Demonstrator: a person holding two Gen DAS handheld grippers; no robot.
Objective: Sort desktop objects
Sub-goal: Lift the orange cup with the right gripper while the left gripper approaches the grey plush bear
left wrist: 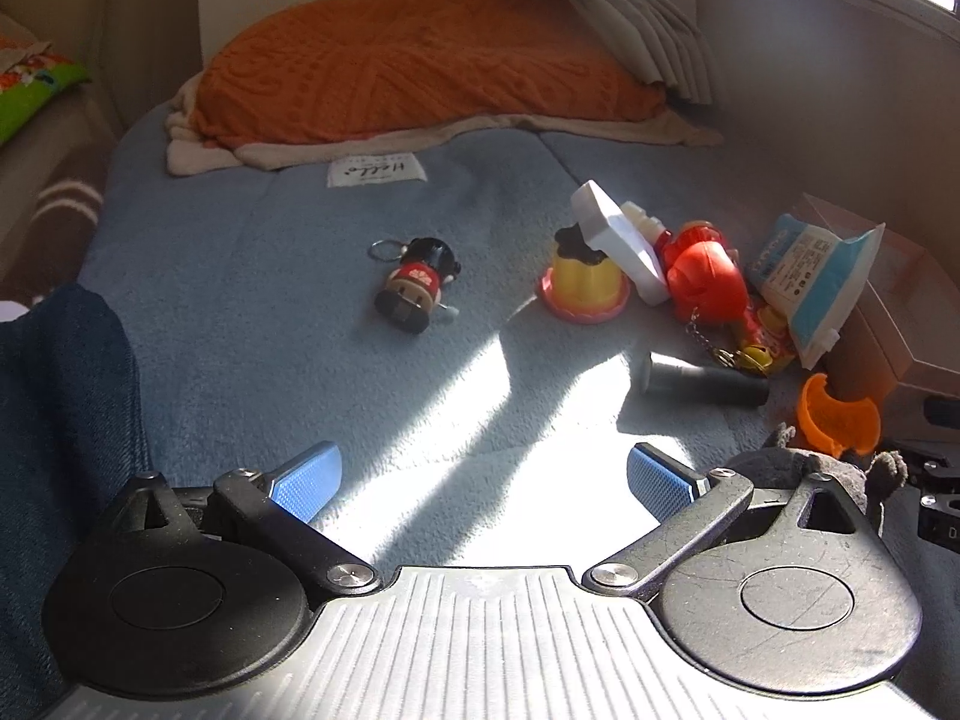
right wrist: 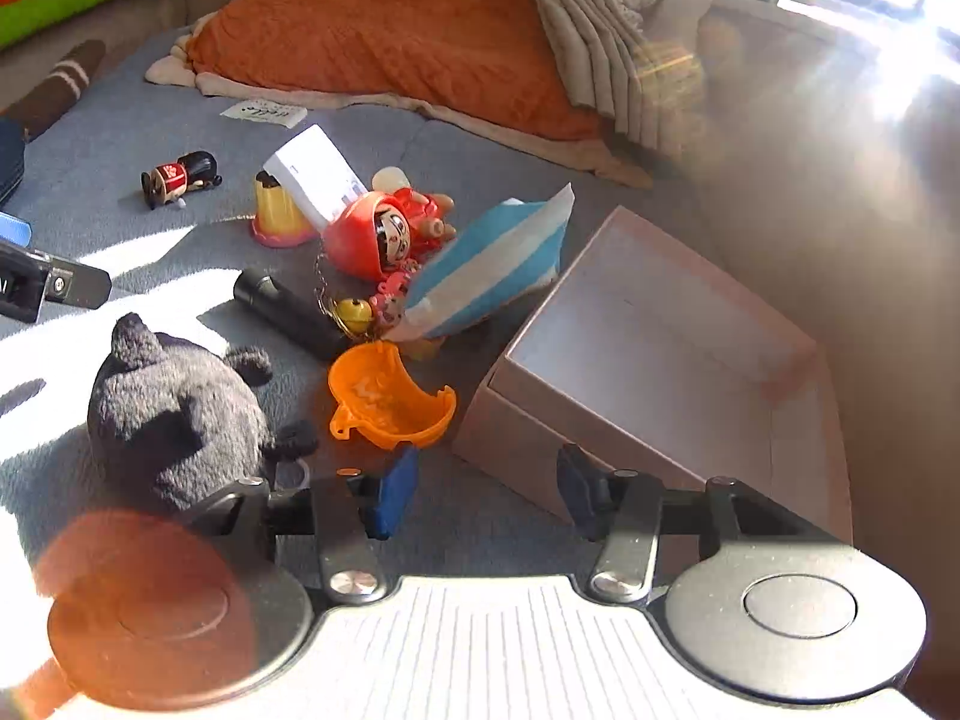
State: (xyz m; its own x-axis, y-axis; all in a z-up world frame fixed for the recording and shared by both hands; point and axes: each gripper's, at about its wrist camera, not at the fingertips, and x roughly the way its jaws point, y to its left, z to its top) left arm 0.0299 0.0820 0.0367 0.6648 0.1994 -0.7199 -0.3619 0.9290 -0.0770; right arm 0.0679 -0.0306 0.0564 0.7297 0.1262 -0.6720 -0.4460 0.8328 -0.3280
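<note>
Two handheld grippers over a blue fleece blanket (left wrist: 252,276) strewn with small toys, low sun cutting bright bands across it.

Left gripper (left wrist: 480,480): jaws wide apart, nothing between the blue pads, only sunlit blanket. Far ahead and slightly left of the jaws, lying alone on its side, a small wind-up figure (left wrist: 417,285) with a key ring. Ahead and right, a heap: yellow cone toy (left wrist: 585,288), white block (left wrist: 612,228) leaning on it, red round doll (left wrist: 702,282), blue-and-white pouch (left wrist: 810,276), dark cylinder (left wrist: 702,381) nearer the jaws. Probably waiting its turn, judging by the empty, parked pose.

Right gripper (right wrist: 480,498): jaws part-open, nothing clamped between the dark blue pads. Just ahead of the left pad, an orange plastic cup half (right wrist: 384,399) lying open side up on the blanket, not touched. Left of the jaws, a black plush toy (right wrist: 174,408) slumped on its side. Ahead and right, touching distance from the right pad, an open, empty cardboard box (right wrist: 660,360), tilted, likely the bin for sorting. Jaw width suited to the orange piece or the plush; which comes next cannot be told.

Sorting hardly begun by this look: box empty, all toys out on the blanket.
</note>
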